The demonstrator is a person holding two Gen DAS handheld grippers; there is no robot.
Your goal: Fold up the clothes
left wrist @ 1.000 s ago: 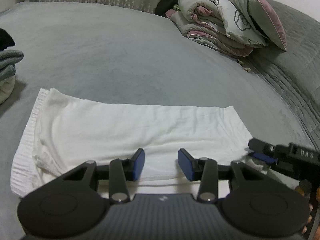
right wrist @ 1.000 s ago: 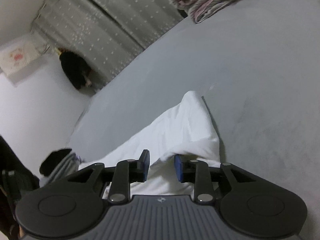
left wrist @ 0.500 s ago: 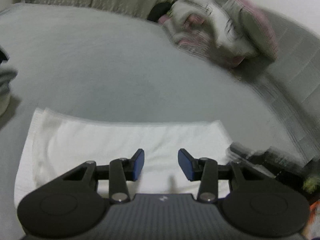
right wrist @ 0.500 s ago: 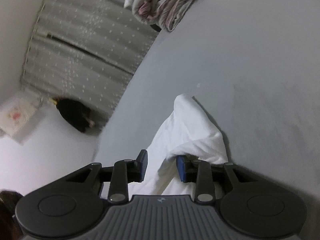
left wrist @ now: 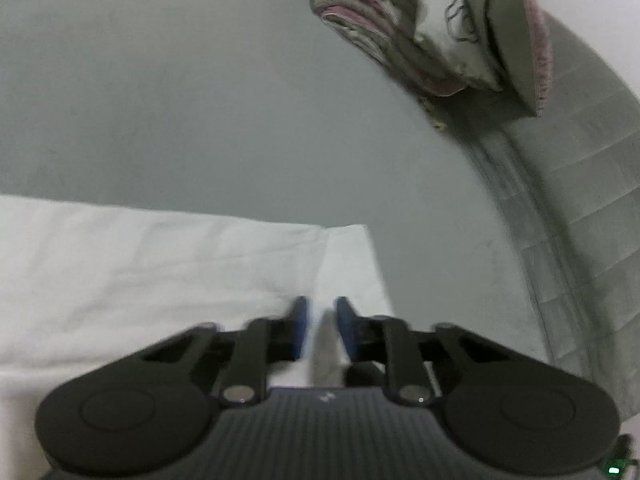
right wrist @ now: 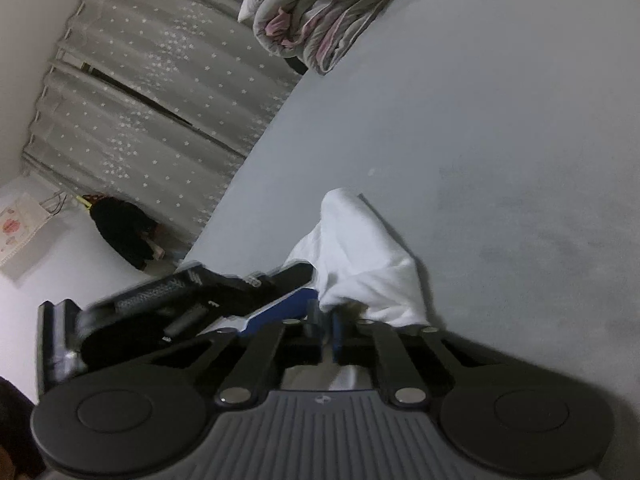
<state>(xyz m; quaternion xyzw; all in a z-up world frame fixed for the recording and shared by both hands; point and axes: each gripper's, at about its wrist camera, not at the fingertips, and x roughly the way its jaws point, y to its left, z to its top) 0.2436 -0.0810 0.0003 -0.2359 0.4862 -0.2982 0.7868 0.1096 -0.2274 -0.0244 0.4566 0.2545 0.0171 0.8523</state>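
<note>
The right gripper [right wrist: 325, 322] is pinching a raised corner of the white cloth [right wrist: 360, 256], its jaws having just closed on it. The left gripper [left wrist: 320, 330] is sitting low over that cloth's right end with its blue fingers [left wrist: 299, 326] nearly together after closing, and whether they are nipping the fabric is too blurry to tell. The cloth is lying flat on the grey bed [left wrist: 208, 120], well apart from the bundled quilt [left wrist: 420, 24] at the bed's far edge.

The grey bed [left wrist: 208, 120] lies bare across its middle and toward its far edge, giving wide passage beyond the white garment [left wrist: 132, 276] at the near edge. The far right corner is blocked by a heap of bedding [left wrist: 432, 28] (2 pillows, roughly). In the right wrist view the left gripper [right wrist: 308, 280] crowds the right gripper [right wrist: 326, 322], leaving no gap between them.
</note>
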